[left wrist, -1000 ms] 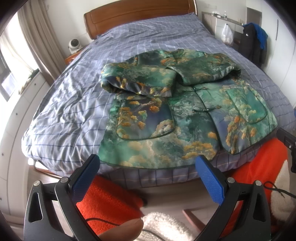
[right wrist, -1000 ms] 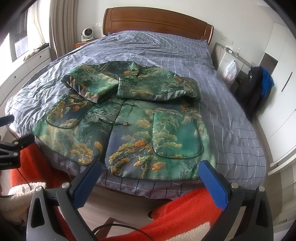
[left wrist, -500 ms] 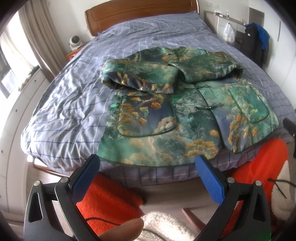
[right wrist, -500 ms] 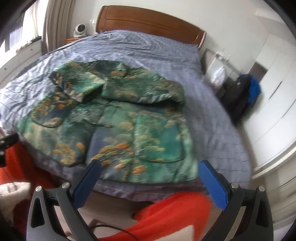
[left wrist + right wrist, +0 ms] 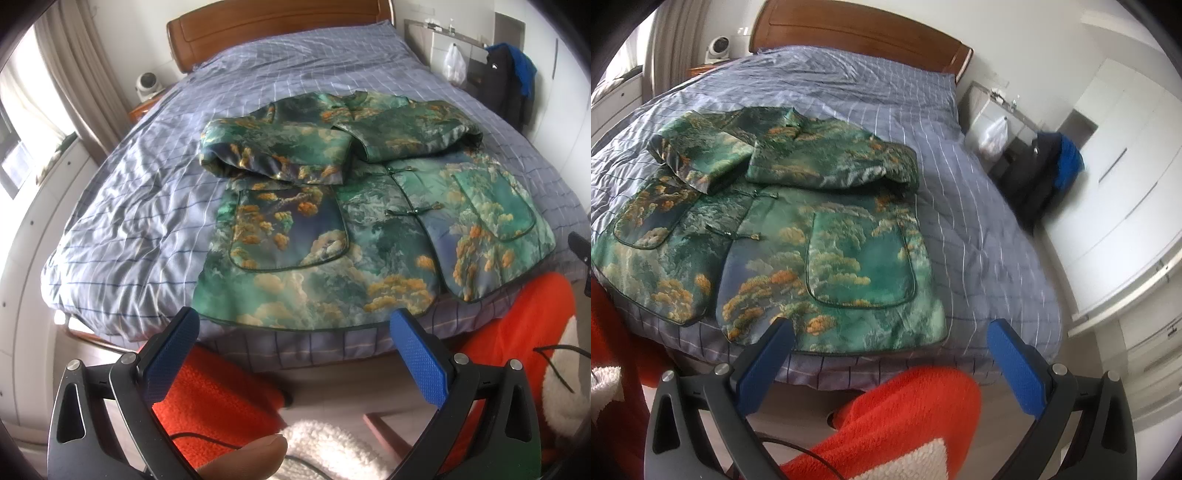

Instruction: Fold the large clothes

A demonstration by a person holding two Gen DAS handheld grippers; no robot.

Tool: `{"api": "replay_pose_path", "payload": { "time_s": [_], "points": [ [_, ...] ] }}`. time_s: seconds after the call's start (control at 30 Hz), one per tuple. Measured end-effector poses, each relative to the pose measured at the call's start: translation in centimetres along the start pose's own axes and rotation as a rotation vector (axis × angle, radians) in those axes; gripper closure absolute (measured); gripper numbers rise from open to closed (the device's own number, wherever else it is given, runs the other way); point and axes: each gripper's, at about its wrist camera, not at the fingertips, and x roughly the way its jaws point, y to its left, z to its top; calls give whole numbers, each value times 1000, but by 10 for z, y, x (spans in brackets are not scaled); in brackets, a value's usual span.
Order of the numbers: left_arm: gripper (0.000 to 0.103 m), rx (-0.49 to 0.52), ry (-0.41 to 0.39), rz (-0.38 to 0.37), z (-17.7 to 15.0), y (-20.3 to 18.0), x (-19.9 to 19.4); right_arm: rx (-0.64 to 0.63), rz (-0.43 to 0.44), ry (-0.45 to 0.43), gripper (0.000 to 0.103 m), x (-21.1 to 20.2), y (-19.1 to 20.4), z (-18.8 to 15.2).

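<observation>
The green brocade jacket point(image 5: 325, 236) lies flat on the bed point(image 5: 140, 221), sleeves folded in, hem edge nearest both empty, wide-open grippers, the left gripper point(image 5: 291, 354) and right gripper point(image 5: 890, 354), each facing its own hem corner.

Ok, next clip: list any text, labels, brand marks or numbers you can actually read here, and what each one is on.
None can be read in either wrist view.
Jacket: only a woven pattern of trees and clouds, no lettering.
Bed cover: plain grid lines.
Left gripper and right gripper: no marking visible on the blue pads or black frames.
White bag hanging by the bed: too small and blurred to tell.
</observation>
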Motion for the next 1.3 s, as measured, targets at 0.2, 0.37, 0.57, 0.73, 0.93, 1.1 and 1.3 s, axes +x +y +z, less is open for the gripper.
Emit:
{"api": "replay_pose_path", "payload": {
  "time_s": [0.2,0.37,0.57,0.73,0.93,1.1,1.3],
  "points": [
    [0,0,2,-1,0,0,0,4,-9,20,0,2,-1,-3],
    [0,3,2,-1,-2,-2,0,-4,-11,26,0,4,-1,-5],
    [0,3,2,-2,-3,-3,0,-6,-15,40,0,5,-1,-7],
    [0,-1,8,-7,-4,-4,0,-14,-16,40,0,4,0,-9],
    [0,-7,11,-10,-7,-1,-5,-36,-42,55,0,5,2,-12],
    [0,-13,13,-10,-7,3,-6,-46,-65,65,0,7,1,-13],
    [0,-18,15,-13,-7,5,-5,-68,-69,70,0,7,5,-14]
  ]
}}
